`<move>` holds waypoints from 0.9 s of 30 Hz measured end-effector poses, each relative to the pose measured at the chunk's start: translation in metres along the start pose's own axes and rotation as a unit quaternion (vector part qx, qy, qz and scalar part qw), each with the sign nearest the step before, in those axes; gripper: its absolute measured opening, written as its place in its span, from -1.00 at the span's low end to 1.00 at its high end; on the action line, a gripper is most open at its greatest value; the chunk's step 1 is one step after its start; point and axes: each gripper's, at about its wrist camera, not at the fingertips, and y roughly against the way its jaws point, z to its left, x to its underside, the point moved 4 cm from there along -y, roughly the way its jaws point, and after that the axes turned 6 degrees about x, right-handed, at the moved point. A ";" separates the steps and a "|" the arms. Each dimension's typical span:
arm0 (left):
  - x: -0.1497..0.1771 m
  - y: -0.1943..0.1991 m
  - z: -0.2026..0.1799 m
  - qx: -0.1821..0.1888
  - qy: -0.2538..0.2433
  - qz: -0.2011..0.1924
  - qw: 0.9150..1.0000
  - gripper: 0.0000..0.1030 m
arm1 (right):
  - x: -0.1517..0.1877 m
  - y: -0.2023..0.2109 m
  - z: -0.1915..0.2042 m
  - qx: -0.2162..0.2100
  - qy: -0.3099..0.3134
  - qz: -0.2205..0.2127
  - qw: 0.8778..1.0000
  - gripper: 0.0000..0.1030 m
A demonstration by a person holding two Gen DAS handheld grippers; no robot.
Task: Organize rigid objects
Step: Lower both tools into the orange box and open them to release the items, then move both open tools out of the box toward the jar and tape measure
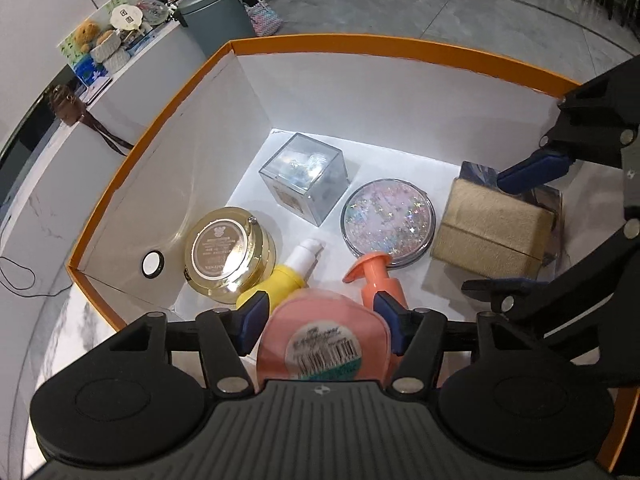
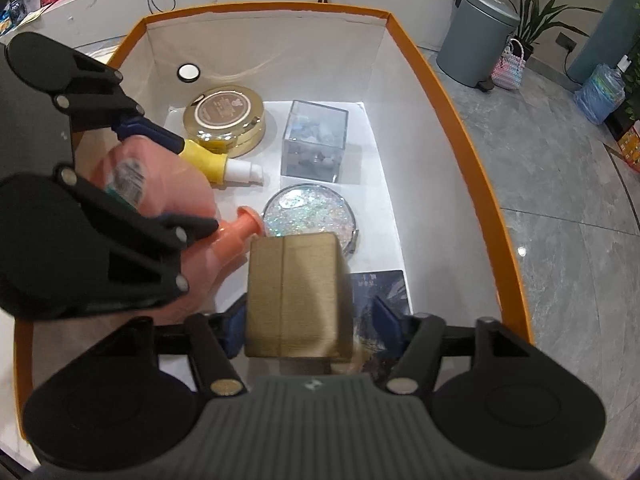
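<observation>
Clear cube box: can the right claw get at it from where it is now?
Probably not directly: the gold box sits between the right claw's jaws, and the glitter compact lies before the clear cube box.

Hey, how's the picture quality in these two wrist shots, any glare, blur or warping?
Left wrist view: a bright glare patch on the box floor behind the clear cube, highlights on the gold jar, fisheye bending the orange box rim. Right wrist view: the pink bottle and gold box look smeared; edges curve likewise.
</observation>
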 end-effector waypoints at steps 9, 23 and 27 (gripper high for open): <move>-0.005 0.023 0.009 0.011 0.032 -0.025 0.999 0.69 | 0.001 0.005 0.001 -0.001 0.004 -0.003 1.000 0.29; -0.004 0.062 0.033 -0.002 0.099 -0.076 0.992 0.69 | -0.008 0.027 -0.010 0.008 -0.025 -0.032 0.999 0.40; -0.002 0.071 0.038 -0.010 0.104 -0.085 0.991 0.69 | -0.011 0.032 -0.011 0.012 -0.034 -0.041 0.999 0.40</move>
